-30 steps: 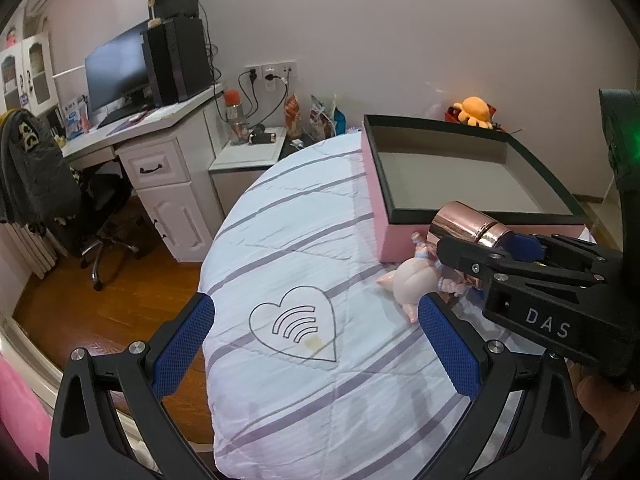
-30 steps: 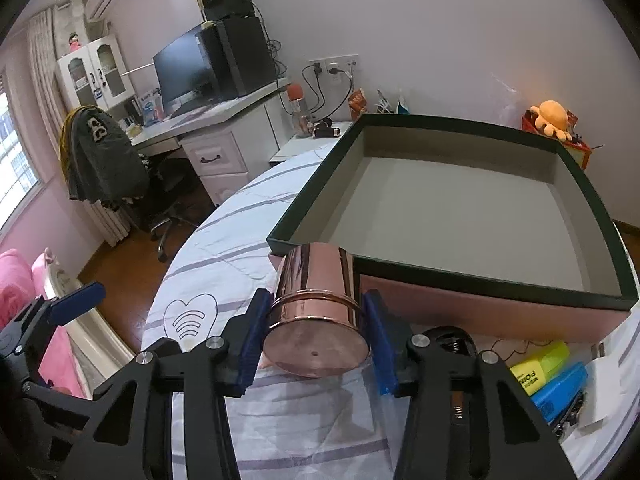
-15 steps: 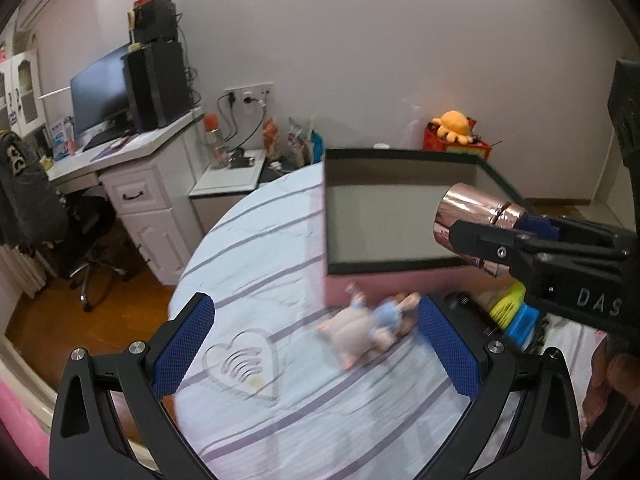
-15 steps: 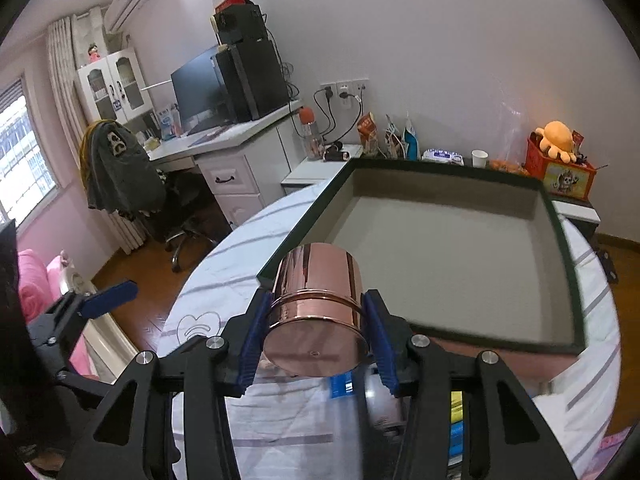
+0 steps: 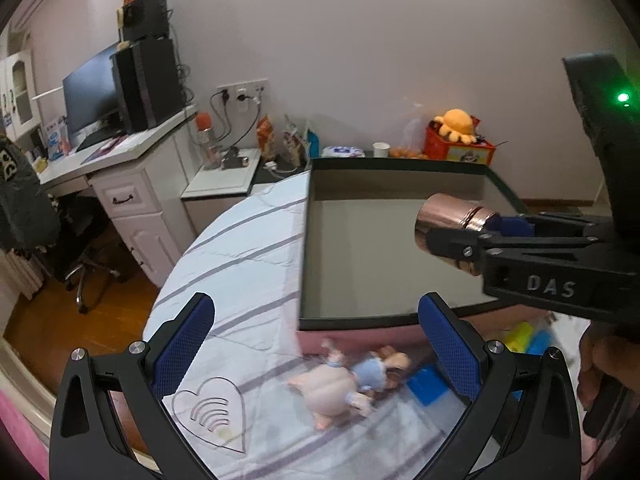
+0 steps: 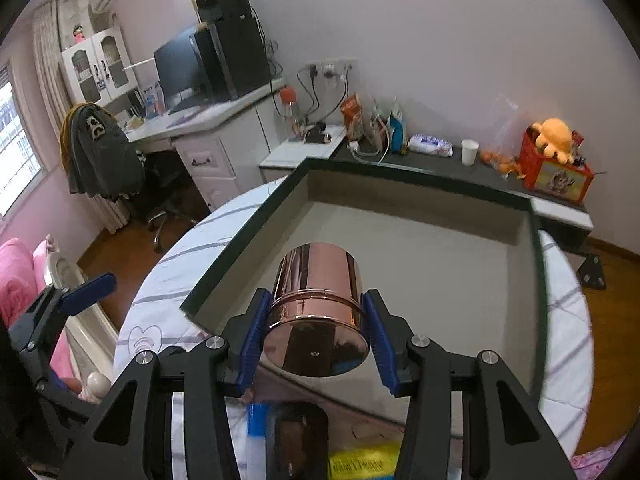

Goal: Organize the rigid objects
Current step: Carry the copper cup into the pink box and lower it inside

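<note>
My right gripper [image 6: 316, 332] is shut on a shiny copper cup [image 6: 316, 320], held on its side in the air over the near part of a big shallow box [image 6: 536, 272] with a dark green rim and grey floor. The left wrist view shows the same cup [image 5: 452, 220] from the side, above the box [image 5: 304, 248]. My left gripper [image 5: 316, 344] is open with nothing between its blue pads [image 5: 184, 340], hovering over the striped cloth. A small doll [image 5: 344, 384] in blue lies on the cloth just before the box's pink front wall.
The round table's striped cloth [image 5: 240, 264] bears a heart print [image 5: 212, 412]. Blue and yellow items [image 5: 524, 336] lie near the box's front right. A dark object [image 6: 300, 432] lies below the right gripper. A desk with monitor [image 5: 88, 92], a chair and a side shelf stand beyond.
Both grippers have risen and moved toward the box. The copper cup, earlier before the box's front edge, now hangs over its inside. The doll has slid lower in the left view.
</note>
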`<state>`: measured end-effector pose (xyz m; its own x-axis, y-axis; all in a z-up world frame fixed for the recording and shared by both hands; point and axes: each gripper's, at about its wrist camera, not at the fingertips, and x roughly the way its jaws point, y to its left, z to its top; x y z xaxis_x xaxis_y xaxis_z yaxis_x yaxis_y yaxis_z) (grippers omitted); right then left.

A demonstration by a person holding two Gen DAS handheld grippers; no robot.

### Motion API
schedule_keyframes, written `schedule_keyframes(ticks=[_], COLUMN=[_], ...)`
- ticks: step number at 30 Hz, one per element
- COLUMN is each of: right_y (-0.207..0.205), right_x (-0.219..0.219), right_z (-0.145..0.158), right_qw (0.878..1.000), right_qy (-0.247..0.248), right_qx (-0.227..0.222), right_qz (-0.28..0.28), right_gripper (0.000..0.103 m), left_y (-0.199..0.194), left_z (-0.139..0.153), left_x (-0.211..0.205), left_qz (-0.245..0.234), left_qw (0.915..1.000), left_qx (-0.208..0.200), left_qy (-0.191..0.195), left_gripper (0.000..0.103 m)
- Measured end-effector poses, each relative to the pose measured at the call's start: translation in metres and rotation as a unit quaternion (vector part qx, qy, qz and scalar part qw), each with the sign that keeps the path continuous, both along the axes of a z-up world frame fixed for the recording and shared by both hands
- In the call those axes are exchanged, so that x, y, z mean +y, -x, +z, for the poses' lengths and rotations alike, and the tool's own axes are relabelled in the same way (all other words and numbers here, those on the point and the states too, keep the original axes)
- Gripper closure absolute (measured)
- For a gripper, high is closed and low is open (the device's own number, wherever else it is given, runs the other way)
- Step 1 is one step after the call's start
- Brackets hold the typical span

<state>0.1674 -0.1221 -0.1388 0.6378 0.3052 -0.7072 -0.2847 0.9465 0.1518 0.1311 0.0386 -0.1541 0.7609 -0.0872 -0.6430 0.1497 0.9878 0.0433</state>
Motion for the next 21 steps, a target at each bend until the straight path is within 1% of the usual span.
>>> schedule_keyframes(ticks=[4,7,11,15,19,21], right_y=[-0.021,-0.036,-0.053,-0.057,-0.06,-0.061], right_x=[0.021,0.035,0.044,0.048,0.044,0.044], right_z=[-0.014,-0.025,-0.041,-0.051,-0.057,-0.058], right_qw=[1.0,0.999,0.997,0.996,0.992,0.991], right_qy=[0.002,0.004,-0.003,-0.01,-0.038,-0.028], right_qx=[0.023,0.041,0.071,0.092,0.117,0.126], right_qz=[0.013,0.016,0.011,0.011,0.014,0.017], right_gripper=[0.054,0.054,0.054,0.054,0.054,0.054], left_y=[-0.015,-0.019,-0.022,-0.02,-0.02,-0.021], left_z=[-0.006,-0.01,-0.014,-0.017,-0.018,-0.019], left_x=[0.019,0.03,0.034,0.036,0.036,0.035], left_qz=[0.038,0.053,0.059,0.058,0.051,0.05], left_qw=[0.9992,0.9984,0.9979,0.9979,0.9983,0.9983], left_qx=[0.011,0.016,0.02,0.023,0.023,0.025], left_qy=[-0.009,-0.012,-0.02,-0.021,-0.017,-0.016], left_gripper=[0.0,0.0,0.0,0.0,0.0,0.0])
